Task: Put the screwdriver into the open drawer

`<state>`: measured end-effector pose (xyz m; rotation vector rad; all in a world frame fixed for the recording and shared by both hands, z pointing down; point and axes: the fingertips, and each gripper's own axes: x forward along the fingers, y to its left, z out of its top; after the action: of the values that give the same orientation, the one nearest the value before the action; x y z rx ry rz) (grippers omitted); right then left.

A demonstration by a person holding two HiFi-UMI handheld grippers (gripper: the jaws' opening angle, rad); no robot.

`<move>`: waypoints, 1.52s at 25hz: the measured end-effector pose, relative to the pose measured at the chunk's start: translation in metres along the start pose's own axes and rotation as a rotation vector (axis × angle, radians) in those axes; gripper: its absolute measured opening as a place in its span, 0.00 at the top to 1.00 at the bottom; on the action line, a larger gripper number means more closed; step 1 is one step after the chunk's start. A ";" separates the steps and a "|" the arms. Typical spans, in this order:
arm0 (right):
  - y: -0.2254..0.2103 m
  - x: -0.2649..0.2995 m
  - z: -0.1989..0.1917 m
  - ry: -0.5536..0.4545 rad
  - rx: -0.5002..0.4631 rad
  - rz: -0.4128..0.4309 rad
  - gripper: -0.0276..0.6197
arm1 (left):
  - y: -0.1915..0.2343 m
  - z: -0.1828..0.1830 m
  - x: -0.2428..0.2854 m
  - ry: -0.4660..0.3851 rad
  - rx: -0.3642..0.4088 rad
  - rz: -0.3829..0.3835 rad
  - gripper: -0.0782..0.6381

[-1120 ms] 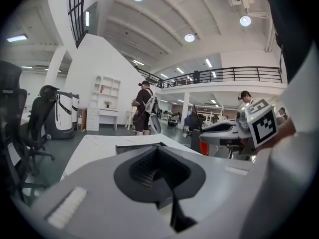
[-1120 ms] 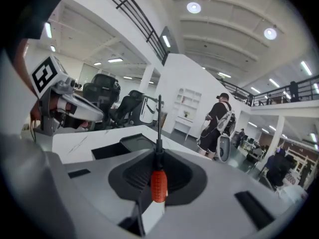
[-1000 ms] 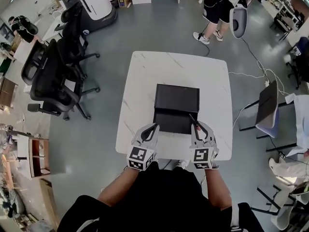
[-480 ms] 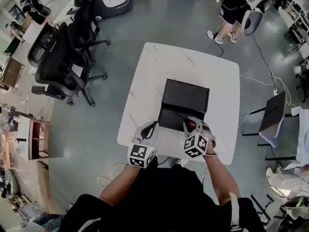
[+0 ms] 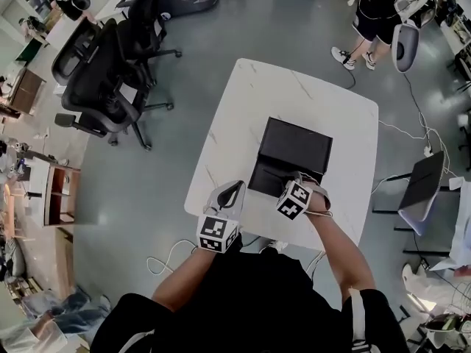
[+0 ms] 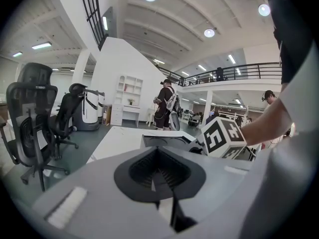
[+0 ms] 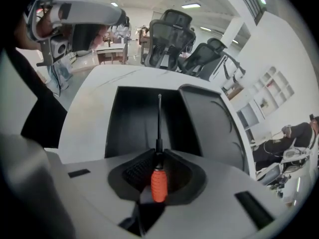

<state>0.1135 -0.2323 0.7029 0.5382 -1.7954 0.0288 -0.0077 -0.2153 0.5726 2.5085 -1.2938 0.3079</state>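
A screwdriver with an orange handle (image 7: 158,184) and a thin dark shaft sits between the jaws of my right gripper (image 7: 158,159), which is shut on it. The shaft points steeply down into the open black drawer (image 7: 141,121). In the head view my right gripper (image 5: 294,182) with its marker cube (image 5: 295,200) hangs over the drawer (image 5: 266,179), in front of the black cabinet (image 5: 296,145). My left gripper (image 5: 233,191) is held over the white table (image 5: 250,94) left of the drawer. Its jaws meet with nothing between them in the left gripper view (image 6: 157,169).
The table's near edge (image 5: 243,225) lies just in front of both grippers. Black office chairs (image 5: 103,87) stand on the floor to the left. A person (image 5: 372,13) stands beyond the table's far right corner, and a dark stand (image 5: 419,186) is at the right.
My right gripper has sunk and tipped nose-down over the open drawer, carrying the screwdriver with it. The left gripper has shifted a little. The head view has swung to the left.
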 end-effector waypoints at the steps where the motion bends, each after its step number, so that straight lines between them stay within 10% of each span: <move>1: 0.001 0.004 0.000 0.006 -0.006 0.012 0.87 | 0.001 0.000 0.000 -0.001 0.000 0.003 0.88; 23: 0.007 0.029 0.004 0.050 -0.036 0.114 0.86 | 0.017 -0.003 -0.008 0.004 -0.004 0.062 0.88; 38: -0.009 -0.054 0.019 -0.238 0.203 -0.020 0.78 | 0.001 0.000 -0.007 0.002 -0.002 0.027 0.88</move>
<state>0.1101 -0.2273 0.6449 0.7294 -2.0320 0.1392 -0.0126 -0.2108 0.5704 2.4906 -1.3279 0.3146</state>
